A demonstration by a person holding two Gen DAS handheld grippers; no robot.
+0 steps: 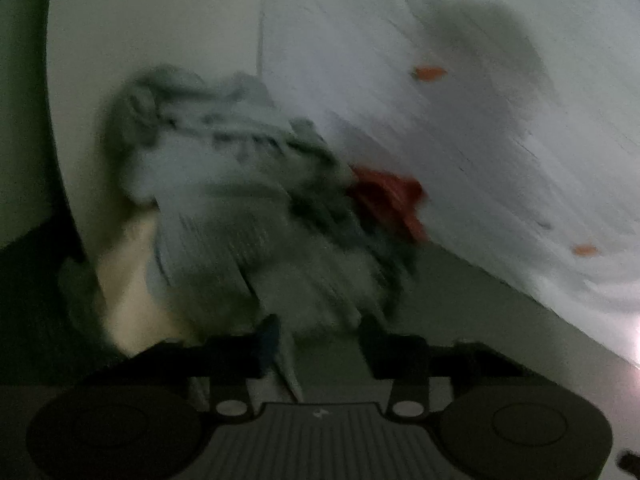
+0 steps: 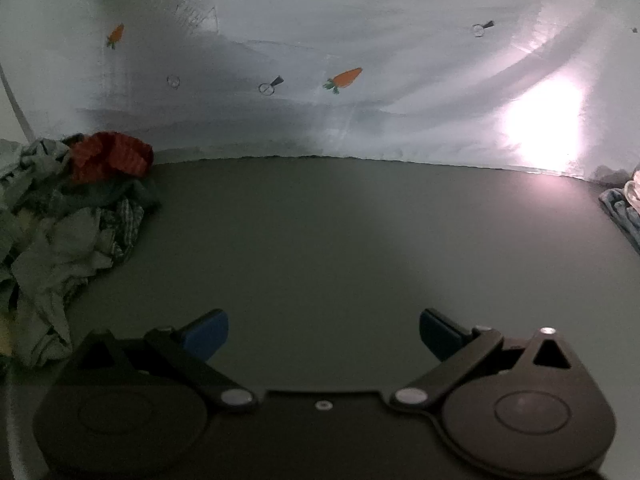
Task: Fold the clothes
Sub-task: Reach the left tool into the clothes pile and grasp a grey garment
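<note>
No brand, label or readable writing shows anywhere; the only markings are the orange carrots and small grey doodles printed on the white sheet [image 2: 360,40] behind my table [image 2: 320,240]. My right gripper [image 2: 324,334] hangs over bare grey tabletop with its blue pads [image 2: 206,334] spread wide and nothing between them. From that side I see the pile of clothes [image 2: 68,220] heaped at the table's left edge against the sheet, grey and checked pieces with a red garment [image 2: 110,156] on top, and at the far right edge a bit of blue cloth [image 2: 620,212]. The left wrist view is badly smeared; there the same pile [image 1: 248,200] fills the middle, just ahead of my left gripper [image 1: 320,332]. Its jaws stand partly closed, and pale cloth seems to run down between them, but I cannot tell whether they pinch it.
</note>
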